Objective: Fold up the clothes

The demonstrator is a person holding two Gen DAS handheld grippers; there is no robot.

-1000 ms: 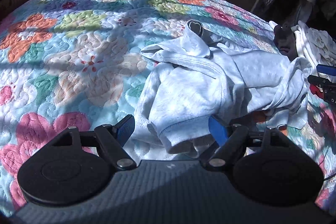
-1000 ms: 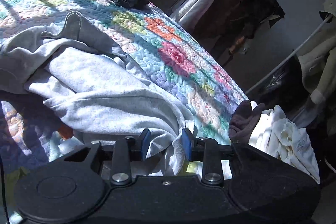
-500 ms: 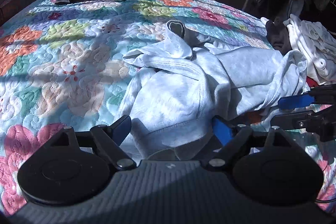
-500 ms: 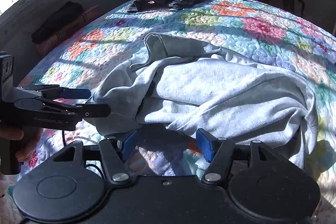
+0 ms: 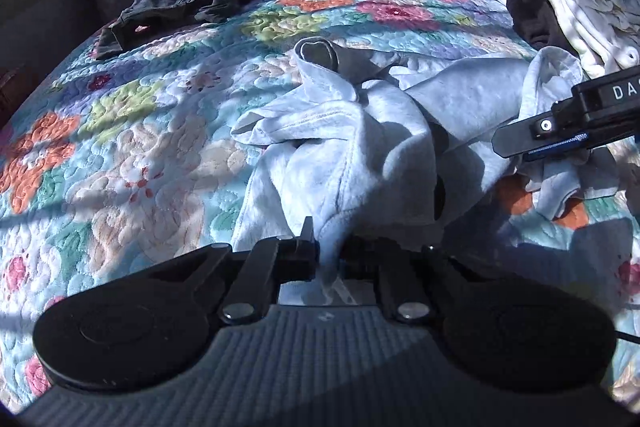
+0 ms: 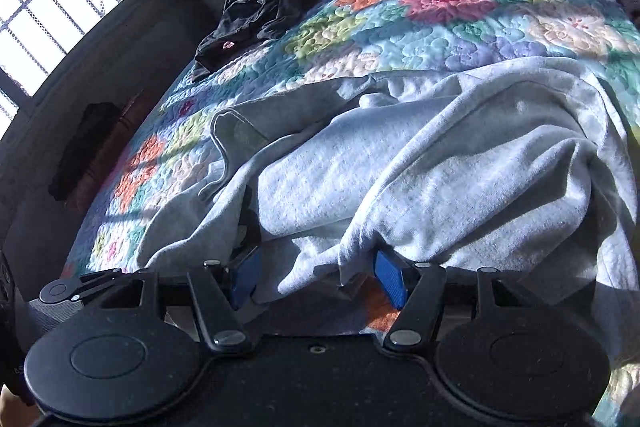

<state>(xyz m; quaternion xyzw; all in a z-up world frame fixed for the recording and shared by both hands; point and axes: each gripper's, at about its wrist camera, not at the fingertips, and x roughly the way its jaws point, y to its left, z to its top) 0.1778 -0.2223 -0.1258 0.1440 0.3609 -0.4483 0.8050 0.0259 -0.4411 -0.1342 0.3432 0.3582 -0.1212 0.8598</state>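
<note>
While the crumpled pale-grey fleece sweatshirt (image 5: 352, 147) lies heaped on the flower-patterned quilted bed (image 5: 120, 147), the left tongs (image 5: 330, 255) pinch its near hem tight — the right tongs (image 6: 316, 279) stand spread, blue pads straddling a loose fold.

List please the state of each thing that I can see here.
left gripper: shut on grey sweatshirt.
right gripper: open, fabric between its fingers.
grey sweatshirt: crumpled, unfolded.
dark garment: bunched.
white clothes: piled.
quilt: spread flat.
</note>
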